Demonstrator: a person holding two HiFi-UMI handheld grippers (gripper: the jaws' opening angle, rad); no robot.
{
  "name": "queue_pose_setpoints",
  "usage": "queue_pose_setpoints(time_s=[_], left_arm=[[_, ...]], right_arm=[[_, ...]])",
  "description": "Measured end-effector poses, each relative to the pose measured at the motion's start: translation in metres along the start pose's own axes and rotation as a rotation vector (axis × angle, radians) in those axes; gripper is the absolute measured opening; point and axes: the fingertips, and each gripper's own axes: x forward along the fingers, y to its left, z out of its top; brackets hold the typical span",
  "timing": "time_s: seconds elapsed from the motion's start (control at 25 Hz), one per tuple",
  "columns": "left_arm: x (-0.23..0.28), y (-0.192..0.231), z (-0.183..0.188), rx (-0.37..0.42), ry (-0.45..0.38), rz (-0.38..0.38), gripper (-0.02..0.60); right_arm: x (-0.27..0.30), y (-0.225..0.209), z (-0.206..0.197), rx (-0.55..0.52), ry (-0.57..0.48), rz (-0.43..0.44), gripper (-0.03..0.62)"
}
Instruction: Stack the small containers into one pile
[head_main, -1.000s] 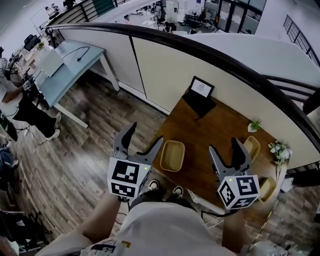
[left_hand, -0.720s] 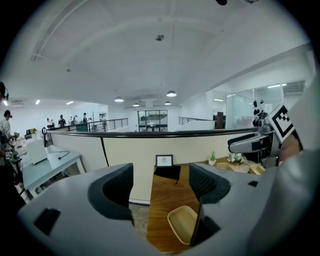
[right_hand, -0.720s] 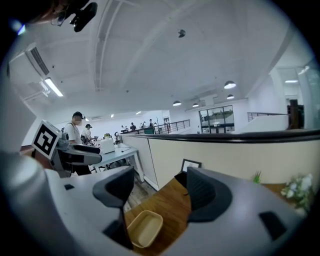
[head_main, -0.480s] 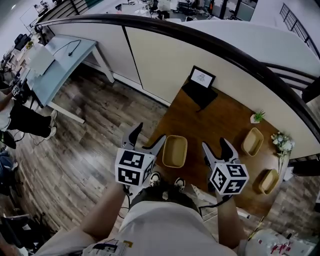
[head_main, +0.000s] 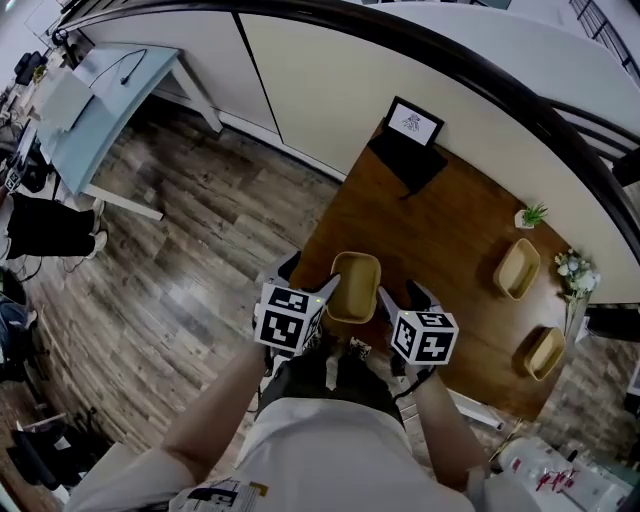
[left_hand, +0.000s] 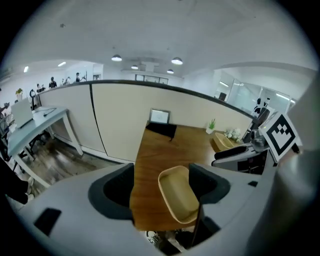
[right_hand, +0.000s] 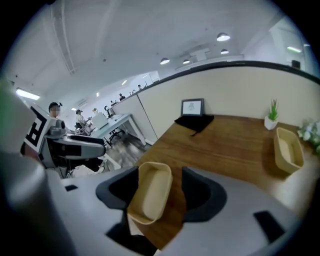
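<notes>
Closest tub (head_main: 354, 287) sits at the table's (head_main: 440, 230) front edge, other tubs (head_main: 516, 268) well off right, so the left gripper (head_main: 308, 280) (wide open) and right gripper (head_main: 400, 297) (jaws just been closing, nothing pinched between them) flank it, probably for the first pick.

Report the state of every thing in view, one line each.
near container: upright, empty, unstacked
far containers: empty, apart, unstacked
left gripper: open, near container between jaws, not gripped
right gripper: open, jaws have just been closing, near container between them, not gripped
picture frame: upright
potted plant: upright

The framed sign (head_main: 414, 122) bears print too small to read.
</notes>
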Motion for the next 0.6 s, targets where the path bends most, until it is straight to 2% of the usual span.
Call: queue_pose_setpoints(time_s=[0.2,0.32,0.48,0.6], left_arm=[[0.036,0.007,-0.053,-0.095,0.126,-0.046,0.347],[0.053,0.006,-0.077,-0.142,0.18,-0.07,0.334],[0.075,0.002,-0.107,-0.144,0.26,-0.077,0.291],[0.082,-0.003,-0.121,-0.153,0.299,-0.1,0.254]], right_arm=[[0.043,-0.002,-0.054,0.052,0.15,-0.006,0.272],[0.06,-0.006,-0.072,0.086,0.194,-0.009,0.235],[0.075,-0.011,-0.089,0.11,0.234,-0.011,0.225],[0.08,-0.015,-0.096,0.109,0.252,-0.03,0.183]])
